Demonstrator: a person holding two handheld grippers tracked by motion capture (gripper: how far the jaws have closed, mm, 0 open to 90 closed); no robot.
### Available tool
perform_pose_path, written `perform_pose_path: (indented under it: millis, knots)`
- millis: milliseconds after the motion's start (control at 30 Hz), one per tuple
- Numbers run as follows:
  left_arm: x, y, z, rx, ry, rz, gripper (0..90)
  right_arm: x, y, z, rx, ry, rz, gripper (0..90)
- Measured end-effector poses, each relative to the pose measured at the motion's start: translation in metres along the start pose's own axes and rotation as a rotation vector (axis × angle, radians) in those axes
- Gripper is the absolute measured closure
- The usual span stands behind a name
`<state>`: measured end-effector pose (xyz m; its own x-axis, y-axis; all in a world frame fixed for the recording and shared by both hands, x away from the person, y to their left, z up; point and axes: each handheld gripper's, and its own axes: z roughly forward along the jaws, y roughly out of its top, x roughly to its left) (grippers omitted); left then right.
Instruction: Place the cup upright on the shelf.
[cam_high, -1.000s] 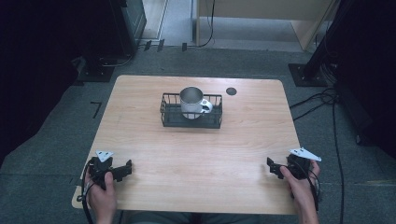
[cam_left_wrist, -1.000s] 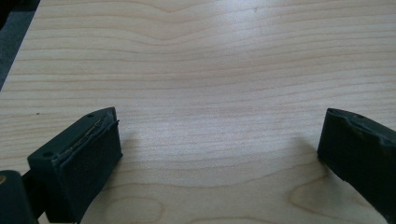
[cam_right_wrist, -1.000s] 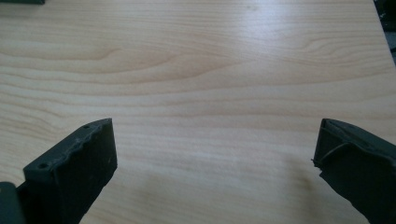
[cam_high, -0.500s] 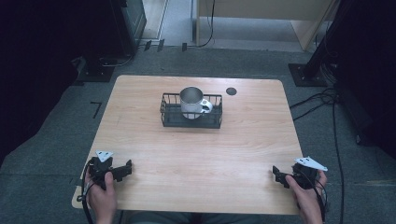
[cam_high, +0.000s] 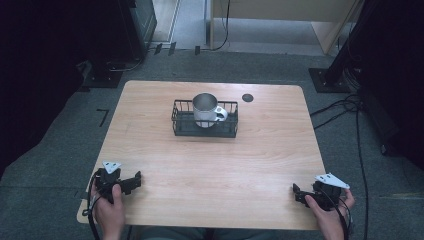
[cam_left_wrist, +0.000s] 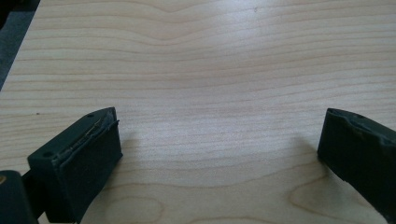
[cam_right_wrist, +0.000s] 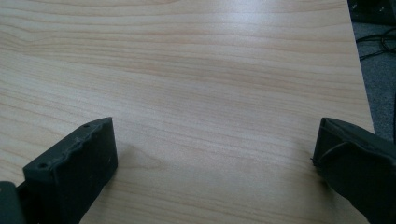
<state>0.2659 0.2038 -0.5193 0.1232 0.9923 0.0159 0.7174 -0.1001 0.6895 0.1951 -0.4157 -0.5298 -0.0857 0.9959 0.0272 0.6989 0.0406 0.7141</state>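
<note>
The left gripper's (cam_high: 131, 182) fingers (cam_left_wrist: 79, 158) stand spread wide with only bare table (cam_high: 210, 165) between them; the right gripper's (cam_high: 298, 194) fingers (cam_right_wrist: 74, 168) are spread just as wide over bare wood. Each gripper sits at a near corner of the table, held in a hand, left hand (cam_high: 107, 210) and right hand (cam_high: 327, 210), the two well apart. Far ahead of both pairs of fingers, between them and toward the far edge, a black wire basket (cam_high: 181, 125) stands on the table. A metal mug (cam_high: 204, 109) sits upright inside it, handle turned toward the right gripper's side. Just beyond the basket, on that same side, a small dark disc (cam_high: 247, 97) shows in the tabletop.
</note>
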Motion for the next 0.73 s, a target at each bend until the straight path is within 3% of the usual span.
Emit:
perform_pose_path:
  millis: [733]
  knots:
    - [0.0,0.0,0.0,0.0,0.0,0.0,0.0,0.0003,0.0,0.0,0.0,0.008,-0.004,0.0]
